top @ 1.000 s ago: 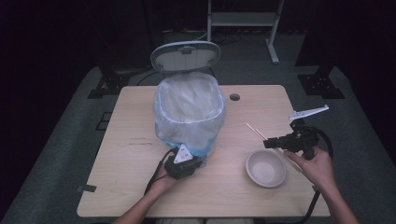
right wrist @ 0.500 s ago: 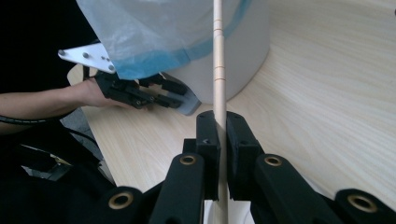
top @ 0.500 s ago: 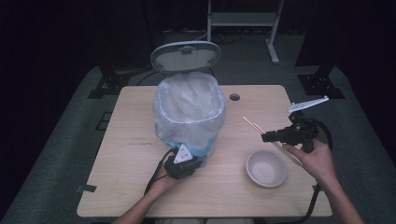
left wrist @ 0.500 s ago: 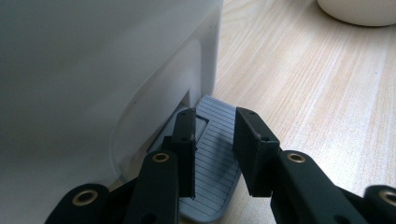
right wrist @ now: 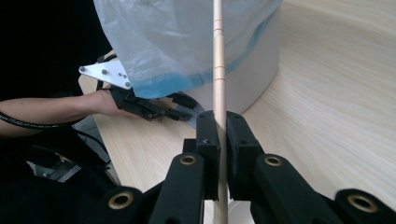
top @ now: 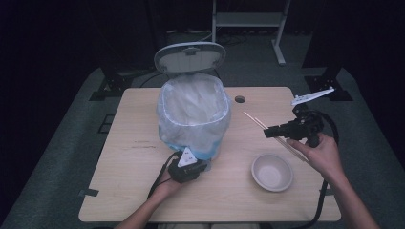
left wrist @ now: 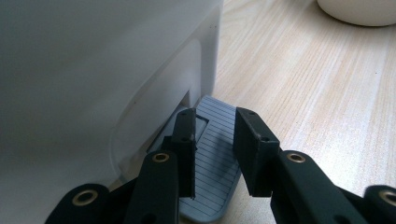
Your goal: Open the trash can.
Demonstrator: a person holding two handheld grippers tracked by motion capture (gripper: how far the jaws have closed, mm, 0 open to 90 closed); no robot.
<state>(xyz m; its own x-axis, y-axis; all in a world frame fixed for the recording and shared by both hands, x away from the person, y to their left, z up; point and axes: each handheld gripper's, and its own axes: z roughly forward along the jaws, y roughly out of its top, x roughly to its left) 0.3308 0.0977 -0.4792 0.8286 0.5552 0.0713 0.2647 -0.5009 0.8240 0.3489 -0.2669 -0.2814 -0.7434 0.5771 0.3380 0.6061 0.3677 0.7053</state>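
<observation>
Wooden tabletop, left tongs pressed together on grey pedal of lidded bin lined with plastic bag, white bowl near right, right tongs pinching chopsticks above tabletop.

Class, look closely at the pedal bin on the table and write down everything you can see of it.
The pedal bin stands upright near the middle of the wooden table. Its body looks like white plastic, lined with a translucent bluish bag folded over the rim. The oval lid is raised at the back, so the mouth is open. At its base a ribbed grey pedal juts out, and the left gripper rests on it with jaws closed.
</observation>
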